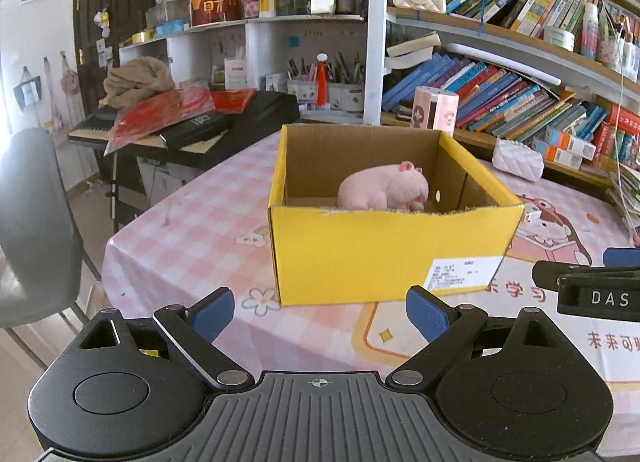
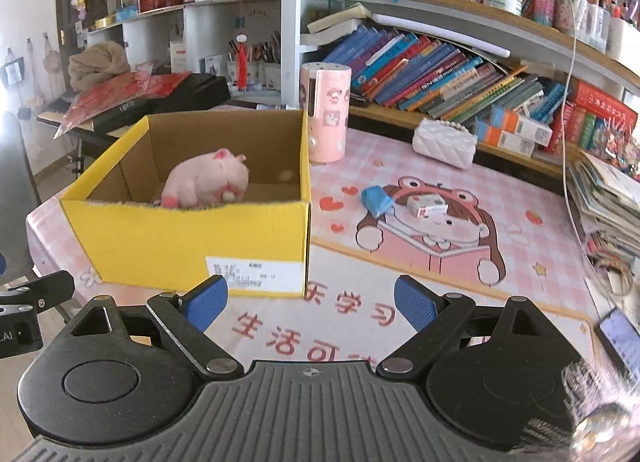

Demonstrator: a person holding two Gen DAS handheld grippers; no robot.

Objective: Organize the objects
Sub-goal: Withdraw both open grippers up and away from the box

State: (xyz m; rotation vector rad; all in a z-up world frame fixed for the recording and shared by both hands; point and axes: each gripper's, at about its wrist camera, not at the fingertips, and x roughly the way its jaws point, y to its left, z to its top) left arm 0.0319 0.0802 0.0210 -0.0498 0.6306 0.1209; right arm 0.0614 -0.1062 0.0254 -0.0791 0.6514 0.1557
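A yellow cardboard box (image 1: 384, 250) (image 2: 192, 238) stands open on the pink table mat. A pink plush pig (image 1: 384, 187) (image 2: 208, 184) lies inside it. My left gripper (image 1: 320, 312) is open and empty, just in front of the box. My right gripper (image 2: 310, 302) is open and empty, near the box's front right corner. Right of the box on the mat lie a blue packet (image 2: 376, 200) and a small white box (image 2: 426, 206). A white quilted purse (image 2: 444, 142) (image 1: 518, 160) lies further back. A pink cylinder (image 2: 326, 114) (image 1: 434, 110) stands behind the box.
Bookshelves (image 2: 460, 74) full of books run along the back and right. A black keyboard (image 1: 192, 126) with red bags and a cloth sits at the left. A grey chair (image 1: 32, 222) stands at the table's left edge. A paper stack (image 2: 608, 198) and a phone (image 2: 620, 338) lie at the right.
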